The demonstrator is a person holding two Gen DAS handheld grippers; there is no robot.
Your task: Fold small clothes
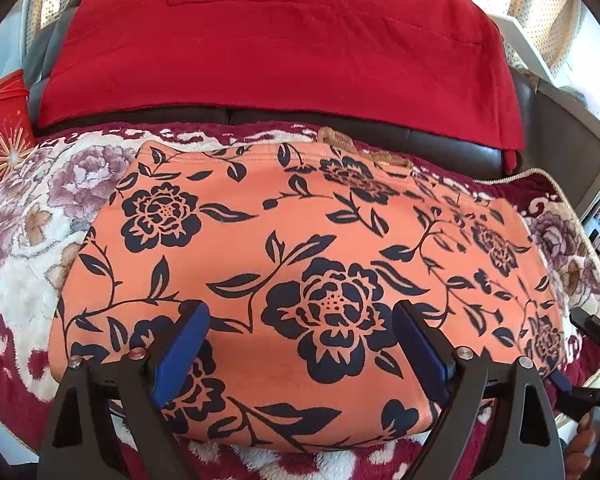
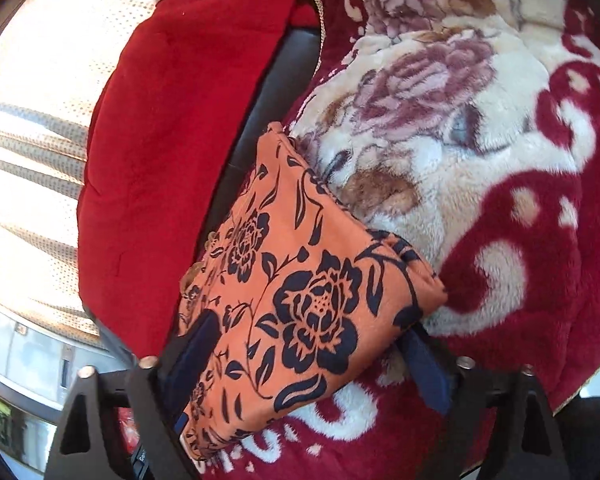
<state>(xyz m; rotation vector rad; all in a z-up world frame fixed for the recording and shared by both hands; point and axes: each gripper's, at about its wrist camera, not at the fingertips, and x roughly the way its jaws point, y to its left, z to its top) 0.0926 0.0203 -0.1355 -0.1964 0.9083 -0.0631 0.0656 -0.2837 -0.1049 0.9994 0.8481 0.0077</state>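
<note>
An orange garment (image 1: pixel 300 248) printed with dark blue flowers lies folded flat on a plush blanket. My left gripper (image 1: pixel 302 308) hovers over its near half, jaws wide open, with nothing between the blue pads (image 1: pixel 184 348). In the right wrist view the same garment (image 2: pixel 300 292) runs diagonally. My right gripper (image 2: pixel 308 336) straddles its near end. The left finger (image 2: pixel 200 344) lies over the cloth and the right finger (image 2: pixel 420 352) is tucked below its edge. The jaws stand wide, and the pads show no squeeze on the cloth.
The cream and maroon flowered blanket (image 1: pixel 28 240) covers a dark leather sofa (image 1: pixel 420 140). A red cloth (image 1: pixel 276 40) drapes the sofa back behind the garment. A red printed box (image 1: pixel 2 136) stands at the far left. Dotted curtains (image 2: pixel 32 120) hang behind.
</note>
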